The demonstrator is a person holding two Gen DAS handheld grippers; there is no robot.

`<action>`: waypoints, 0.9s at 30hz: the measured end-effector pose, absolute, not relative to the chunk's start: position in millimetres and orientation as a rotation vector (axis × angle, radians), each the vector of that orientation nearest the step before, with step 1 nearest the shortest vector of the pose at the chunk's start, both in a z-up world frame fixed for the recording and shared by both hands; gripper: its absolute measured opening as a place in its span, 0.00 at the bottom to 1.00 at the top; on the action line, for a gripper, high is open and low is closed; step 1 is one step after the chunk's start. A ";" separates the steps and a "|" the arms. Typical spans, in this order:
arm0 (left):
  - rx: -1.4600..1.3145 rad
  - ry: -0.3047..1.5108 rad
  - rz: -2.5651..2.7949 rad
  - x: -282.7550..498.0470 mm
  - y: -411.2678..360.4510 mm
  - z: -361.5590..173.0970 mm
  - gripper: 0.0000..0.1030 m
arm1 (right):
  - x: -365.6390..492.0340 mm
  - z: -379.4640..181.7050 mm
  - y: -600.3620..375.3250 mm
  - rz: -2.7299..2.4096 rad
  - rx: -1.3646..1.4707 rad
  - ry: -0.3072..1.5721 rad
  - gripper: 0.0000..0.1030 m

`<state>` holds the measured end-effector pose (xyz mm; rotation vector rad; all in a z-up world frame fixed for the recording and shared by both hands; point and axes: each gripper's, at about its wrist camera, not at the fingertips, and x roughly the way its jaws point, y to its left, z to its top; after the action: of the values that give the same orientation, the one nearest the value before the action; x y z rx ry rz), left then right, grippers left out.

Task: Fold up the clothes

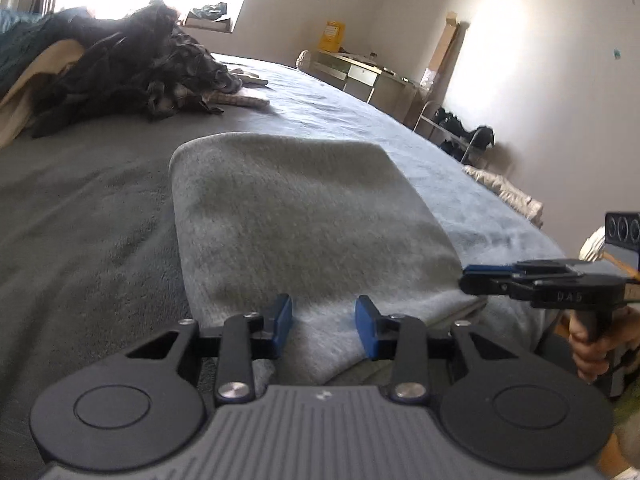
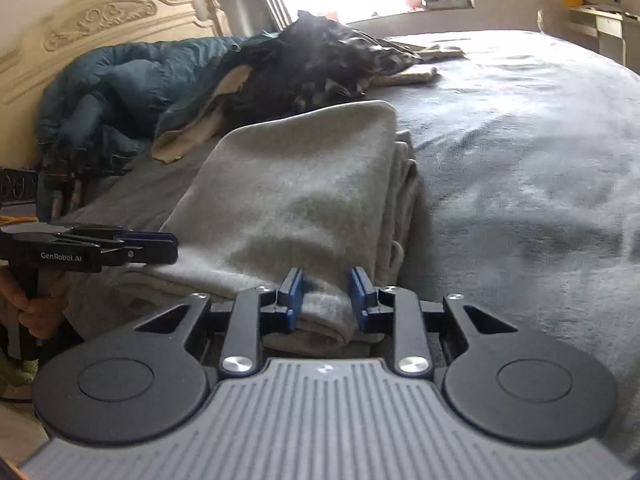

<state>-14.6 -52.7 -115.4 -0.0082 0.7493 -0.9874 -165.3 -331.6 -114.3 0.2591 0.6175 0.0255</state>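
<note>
A grey garment [image 1: 304, 216] lies folded into a thick rectangle on the bed, also seen in the right wrist view [image 2: 296, 184]. My left gripper [image 1: 323, 322] hovers over its near edge with the blue pads [image 1: 282, 320] apart; cloth shows in the gap but nothing presses on it. From the right wrist view the left gripper [image 2: 160, 246] sits at the garment's near left side, with a hand on its handle. My right gripper [image 2: 325, 300] has its pads against the garment's near right corner, which fills the gap. In the left wrist view the right gripper [image 1: 470, 278] reaches in at that corner.
The grey bedcover [image 2: 520, 160] spreads wide to the right. A heap of dark clothes [image 1: 132, 64] and a teal quilt [image 2: 120, 84] lie towards the carved headboard [image 2: 100, 20]. Along the far wall stand a desk [image 1: 360, 74] and a rack [image 1: 460, 132].
</note>
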 end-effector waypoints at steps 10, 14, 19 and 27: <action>-0.001 0.744 -0.973 -20.4 -34.1 -116.0 0.38 | -156.1 -117.0 -292.8 0.075 0.009 0.588 0.17; 0.100 0.607 -0.957 -41.1 -38.1 -90.9 0.46 | -156.9 -89.3 -296.2 0.085 -0.038 0.553 0.18; 0.104 0.569 -1.009 -47.7 -56.5 -86.5 0.50 | -131.1 -50.4 -321.6 0.043 -0.009 0.398 0.18; 0.099 0.603 -0.984 -54.9 -69.1 -129.1 0.53 | -69.1 -111.1 -345.6 0.012 -0.001 0.635 0.17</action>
<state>-54.9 -69.1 -129.1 0.0990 0.6032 -0.9838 -69.1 -345.6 -111.1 -0.0007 0.6347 0.0118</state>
